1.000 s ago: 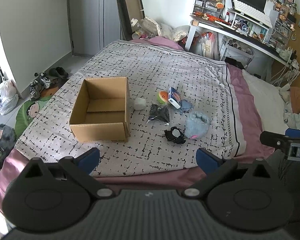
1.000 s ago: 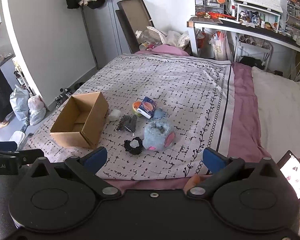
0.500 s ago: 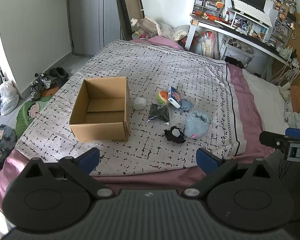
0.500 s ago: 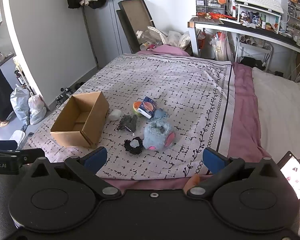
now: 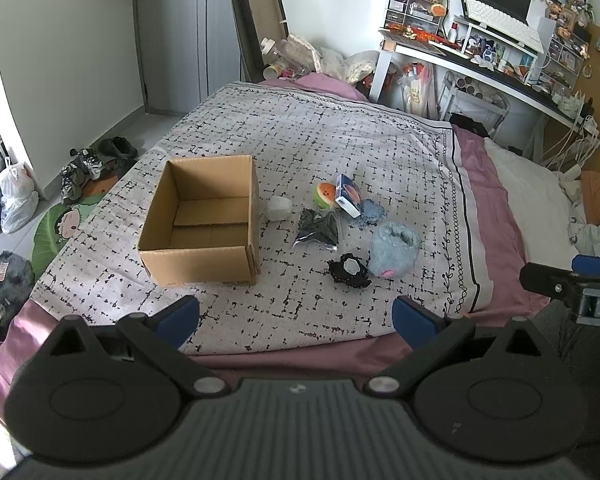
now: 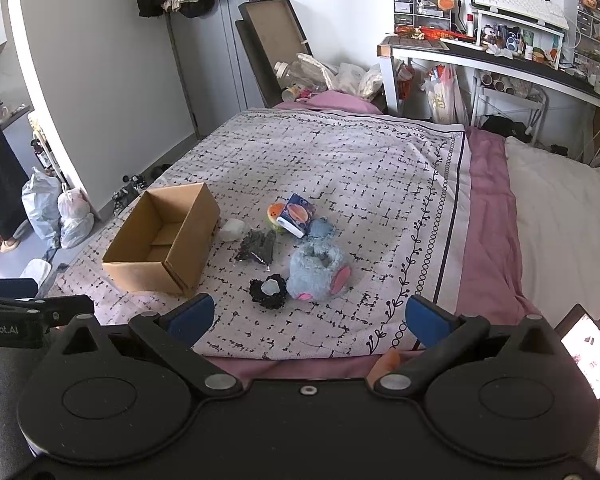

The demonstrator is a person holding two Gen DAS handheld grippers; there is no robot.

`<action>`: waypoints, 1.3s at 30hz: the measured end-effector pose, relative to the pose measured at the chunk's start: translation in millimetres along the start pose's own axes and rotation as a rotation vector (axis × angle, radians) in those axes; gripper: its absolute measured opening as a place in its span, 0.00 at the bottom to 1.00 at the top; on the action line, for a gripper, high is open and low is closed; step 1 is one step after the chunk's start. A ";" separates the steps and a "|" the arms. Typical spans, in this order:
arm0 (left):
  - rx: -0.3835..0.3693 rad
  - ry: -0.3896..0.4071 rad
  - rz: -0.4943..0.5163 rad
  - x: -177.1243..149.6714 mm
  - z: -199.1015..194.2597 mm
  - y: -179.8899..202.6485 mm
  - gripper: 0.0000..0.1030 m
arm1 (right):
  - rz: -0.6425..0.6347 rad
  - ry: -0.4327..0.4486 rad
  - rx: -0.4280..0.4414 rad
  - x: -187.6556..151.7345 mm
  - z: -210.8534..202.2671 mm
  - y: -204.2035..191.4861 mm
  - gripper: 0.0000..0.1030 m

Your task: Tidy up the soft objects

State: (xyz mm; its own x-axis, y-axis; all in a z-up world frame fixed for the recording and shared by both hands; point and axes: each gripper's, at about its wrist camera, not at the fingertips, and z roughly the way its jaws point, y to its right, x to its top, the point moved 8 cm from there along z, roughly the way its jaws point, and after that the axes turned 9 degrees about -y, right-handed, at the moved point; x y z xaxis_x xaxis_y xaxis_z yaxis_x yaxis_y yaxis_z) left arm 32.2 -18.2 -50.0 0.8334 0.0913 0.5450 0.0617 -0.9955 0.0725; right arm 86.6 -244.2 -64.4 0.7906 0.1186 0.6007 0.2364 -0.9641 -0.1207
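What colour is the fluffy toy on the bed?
The fluffy toy is light blue with pink patches, clearest in the right wrist view.

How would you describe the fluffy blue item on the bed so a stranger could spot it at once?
Start at the open cardboard box on the patterned bedspread; a small cluster of items lies to its right. The fluffy blue plush is the biggest piece there, beside the black scrunchie, and the only pale-blue furry one with pink patches.

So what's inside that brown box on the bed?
The cardboard box looks empty: its bare cardboard floor and inner flaps show in both views. The near wall hides a strip of floor just behind it, so something small and flat could lie there unseen.
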 end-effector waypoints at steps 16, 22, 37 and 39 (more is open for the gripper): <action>0.006 -0.014 0.000 8.9 13.2 2.4 0.99 | 0.016 -0.013 0.019 3.3 8.9 3.6 1.00; 0.003 -0.018 -0.002 13.4 20.3 7.1 0.99 | 0.029 -0.026 0.030 6.7 18.9 11.6 1.00; -0.042 -0.040 -0.027 29.0 58.1 19.0 0.99 | 0.083 -0.069 0.012 14.4 53.1 32.1 1.00; -0.048 -0.043 -0.030 31.3 63.9 20.2 0.99 | 0.097 -0.070 0.018 15.0 57.5 34.0 1.00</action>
State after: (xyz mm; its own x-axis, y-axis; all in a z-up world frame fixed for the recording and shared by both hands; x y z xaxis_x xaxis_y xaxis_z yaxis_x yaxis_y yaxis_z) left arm 94.6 -37.2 -84.8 0.8544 0.1188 0.5059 0.0614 -0.9898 0.1288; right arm 139.1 -261.5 -105.0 0.8478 0.0417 0.5287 0.1664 -0.9675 -0.1906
